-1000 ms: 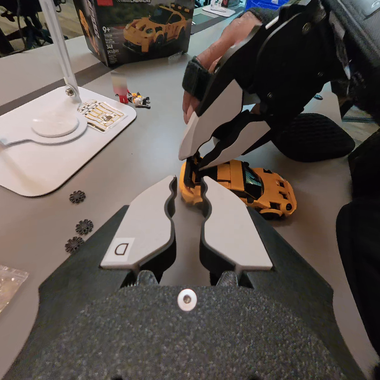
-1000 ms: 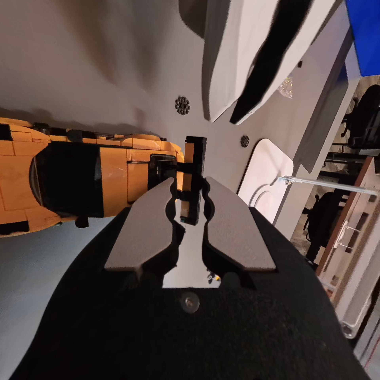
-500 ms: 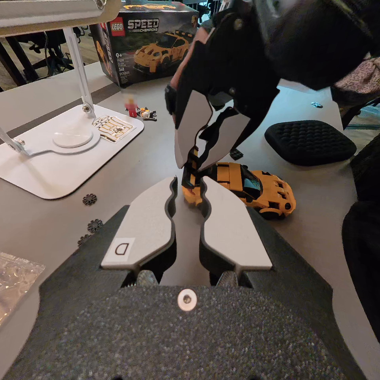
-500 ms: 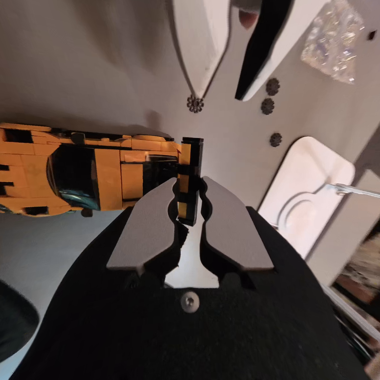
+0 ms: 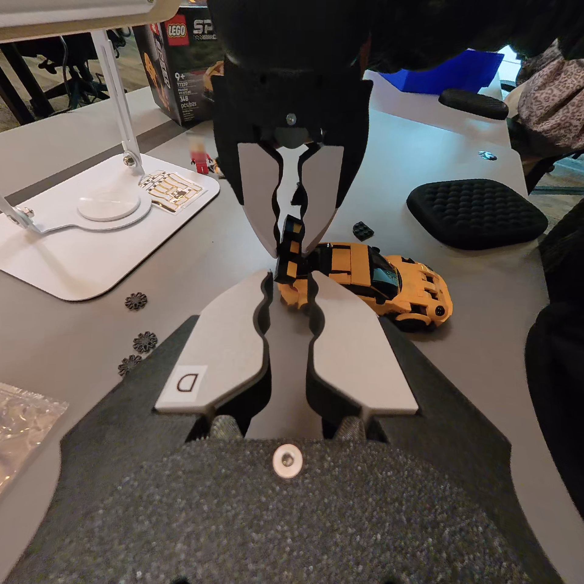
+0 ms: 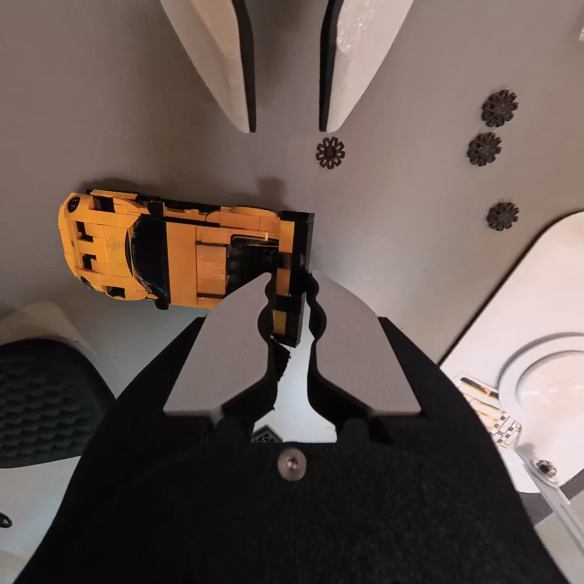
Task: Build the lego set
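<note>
1. While the yellow lego car (image 5: 373, 284) is sitting on its wheels on the grey desk (image 5: 221, 252), its black-and-yellow rear wing (image 5: 290, 252) is being pinched between the tips of the right gripper (image 5: 289, 251), which is being held pointing straight down over the tail of the car.
2. Seen from the right wrist view, the same rear wing (image 6: 292, 284) is being clasped by the jaws of the right gripper (image 6: 290, 278), closed onto its near end, with the car (image 6: 164, 249) lying to the left of them, its nose pointing left.
3. Just behind the tail of the car, the left gripper (image 5: 290, 279) is being held low over the desk, its jaws standing apart with nothing between them; its right finger (image 5: 357, 347) is being kept just beside the rear corner of the car, and whether it is touching cannot be told.
4. Three small black wheel rims (image 5: 136, 301) are being left lying loose on the desk to the left of the left gripper; four such rims (image 6: 330, 153) are being shown in the right wrist view.
5. A white stand base (image 5: 63, 252) is being used to carry a sticker sheet (image 5: 170, 191) at the far left.
6. Farther back, the set's box (image 5: 186, 63) and a small minifigure (image 5: 199, 159) are being shown, and a black dimpled pad (image 5: 477, 213) and a small black plate (image 5: 363, 228) are being shown beyond the car.
</note>
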Tool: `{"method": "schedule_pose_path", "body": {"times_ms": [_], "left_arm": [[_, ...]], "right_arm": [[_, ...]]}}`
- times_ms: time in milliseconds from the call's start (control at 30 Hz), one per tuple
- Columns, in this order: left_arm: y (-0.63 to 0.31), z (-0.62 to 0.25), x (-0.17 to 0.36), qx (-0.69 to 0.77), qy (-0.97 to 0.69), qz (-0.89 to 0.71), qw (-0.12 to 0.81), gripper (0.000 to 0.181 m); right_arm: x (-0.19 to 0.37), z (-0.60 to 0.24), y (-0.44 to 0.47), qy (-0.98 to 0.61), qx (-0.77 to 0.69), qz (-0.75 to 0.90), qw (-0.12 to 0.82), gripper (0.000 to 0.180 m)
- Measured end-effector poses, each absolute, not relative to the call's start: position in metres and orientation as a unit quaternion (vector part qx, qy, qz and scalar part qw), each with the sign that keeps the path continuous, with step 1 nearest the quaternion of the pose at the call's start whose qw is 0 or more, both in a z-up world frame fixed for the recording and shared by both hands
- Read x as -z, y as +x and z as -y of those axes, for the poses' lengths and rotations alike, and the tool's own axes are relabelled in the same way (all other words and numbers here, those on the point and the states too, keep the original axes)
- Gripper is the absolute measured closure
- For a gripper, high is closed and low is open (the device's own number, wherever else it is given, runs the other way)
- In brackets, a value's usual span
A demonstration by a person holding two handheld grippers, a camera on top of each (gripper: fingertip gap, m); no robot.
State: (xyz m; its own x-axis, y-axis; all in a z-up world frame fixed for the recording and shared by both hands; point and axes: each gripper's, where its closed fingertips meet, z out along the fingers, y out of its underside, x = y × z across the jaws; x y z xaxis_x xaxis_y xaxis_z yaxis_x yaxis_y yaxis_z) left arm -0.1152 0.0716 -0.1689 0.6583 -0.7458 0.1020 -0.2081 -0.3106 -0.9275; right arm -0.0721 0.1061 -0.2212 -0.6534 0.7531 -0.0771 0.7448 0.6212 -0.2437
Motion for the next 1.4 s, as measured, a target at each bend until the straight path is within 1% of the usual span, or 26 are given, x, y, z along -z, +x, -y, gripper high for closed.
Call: {"method": "schedule_pose_path", "body": {"times_ms": [100,133,167,200,267,333,433,500,533,667,733,833,967,1033,1233,1400], "left_arm": [[-0.114,-0.072,0.171,0.270,-0.765,-0.314,0.494,0.161],[-0.114,-0.072,0.172,0.269,-0.765,-0.315,0.493,0.161],[-0.114,-0.072,0.173,0.267,-0.766,-0.316,0.492,0.161],[-0.115,-0.072,0.174,0.265,-0.767,-0.316,0.491,0.161],[-0.116,-0.072,0.176,0.259,-0.769,-0.317,0.491,0.161],[-0.117,-0.073,0.177,0.256,-0.770,-0.318,0.489,0.161],[-0.116,-0.074,0.181,0.253,-0.773,-0.321,0.485,0.159],[-0.115,-0.075,0.185,0.254,-0.775,-0.321,0.481,0.158],[-0.114,-0.076,0.187,0.254,-0.777,-0.321,0.478,0.158],[-0.113,-0.078,0.192,0.249,-0.781,-0.319,0.476,0.158],[-0.114,-0.079,0.191,0.242,-0.780,-0.317,0.481,0.158],[-0.117,-0.080,0.188,0.235,-0.778,-0.315,0.491,0.158],[-0.124,-0.081,0.187,0.215,-0.778,-0.314,0.500,0.158],[-0.124,-0.081,0.185,0.218,-0.776,-0.313,0.502,0.158],[-0.128,-0.082,0.187,0.185,-0.779,-0.324,0.504,0.158],[-0.135,-0.086,0.187,0.189,-0.784,-0.309,0.504,0.158]], "right_arm": [[0.221,-0.107,-0.073,-0.420,-0.124,0.898,0.029,0.162],[0.219,-0.109,-0.074,-0.425,-0.118,0.896,0.043,0.157],[0.213,-0.111,-0.075,-0.432,-0.115,0.892,0.063,0.148],[0.203,-0.112,-0.077,-0.444,-0.120,0.883,0.093,0.142],[0.182,-0.109,-0.074,-0.490,-0.132,0.847,0.156,0.136],[0.173,-0.093,-0.060,-0.560,-0.163,0.788,0.195,0.129],[0.183,-0.064,-0.032,-0.672,-0.222,0.667,0.232,0.113],[0.201,-0.054,-0.016,-0.725,-0.219,0.594,0.272,0.099],[0.208,-0.048,-0.011,-0.746,-0.218,0.559,0.291,0.096],[0.224,-0.027,-0.011,-0.791,-0.215,0.460,0.342,0.090],[0.228,-0.023,-0.020,-0.794,-0.207,0.447,0.357,0.090],[0.241,-0.030,-0.025,-0.796,-0.159,0.452,0.370,0.088],[0.248,-0.035,-0.029,-0.802,-0.145,0.443,0.373,0.088],[0.248,-0.036,-0.030,-0.804,-0.153,0.438,0.372,0.091],[0.245,-0.043,-0.038,-0.815,-0.178,0.398,0.381,0.091],[0.239,-0.031,-0.041,-0.810,-0.240,0.393,0.365,0.077]]}}
